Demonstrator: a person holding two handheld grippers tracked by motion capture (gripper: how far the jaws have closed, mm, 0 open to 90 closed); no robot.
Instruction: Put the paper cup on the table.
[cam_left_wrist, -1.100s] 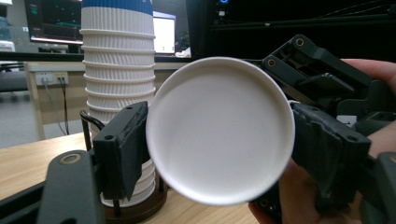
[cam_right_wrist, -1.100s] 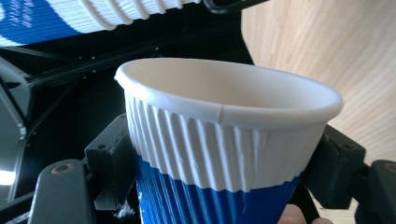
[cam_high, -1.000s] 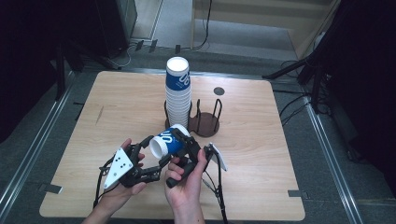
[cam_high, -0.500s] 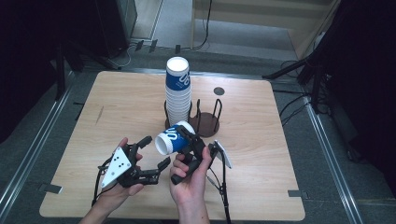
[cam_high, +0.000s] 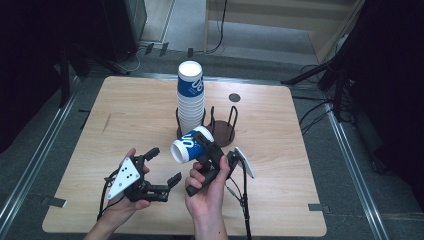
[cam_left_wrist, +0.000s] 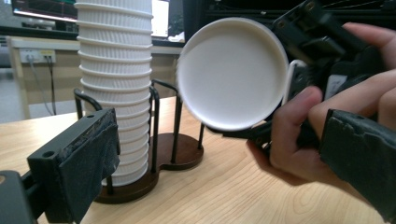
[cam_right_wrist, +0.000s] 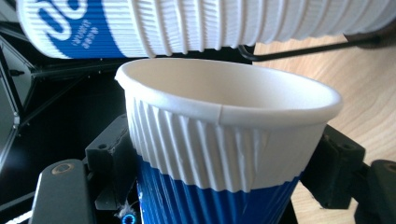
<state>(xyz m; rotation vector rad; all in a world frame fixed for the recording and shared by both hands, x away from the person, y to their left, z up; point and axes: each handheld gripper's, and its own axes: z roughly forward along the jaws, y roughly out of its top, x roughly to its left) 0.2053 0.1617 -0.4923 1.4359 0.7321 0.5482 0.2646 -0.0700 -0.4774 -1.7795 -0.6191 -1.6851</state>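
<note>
A blue and white ribbed paper cup (cam_high: 190, 146) is held tilted above the table, its white base (cam_left_wrist: 233, 74) facing my left gripper. My right gripper (cam_high: 204, 149) is shut on the cup's wall, with a jaw on each side of the cup (cam_right_wrist: 224, 154) in the right gripper view. My left gripper (cam_high: 162, 167) hangs to the left of the cup, apart from it. Its jaws have just been opening and stand wide, with nothing between the pads (cam_left_wrist: 91, 158). A tall stack of the same cups (cam_high: 191, 97) stands in a wire holder.
The wire holder's dark wooden base (cam_high: 222, 134) has a second, empty ring to the right of the stack. A small dark disc (cam_high: 234, 97) lies at the table's far side. Bare wooden tabletop (cam_high: 125, 120) spreads to the left, and cables lie on the floor beyond.
My left gripper has let go of the cup and its jaws have spread wide. The cup stays in my right gripper, now slightly up and to the right of the left one.
</note>
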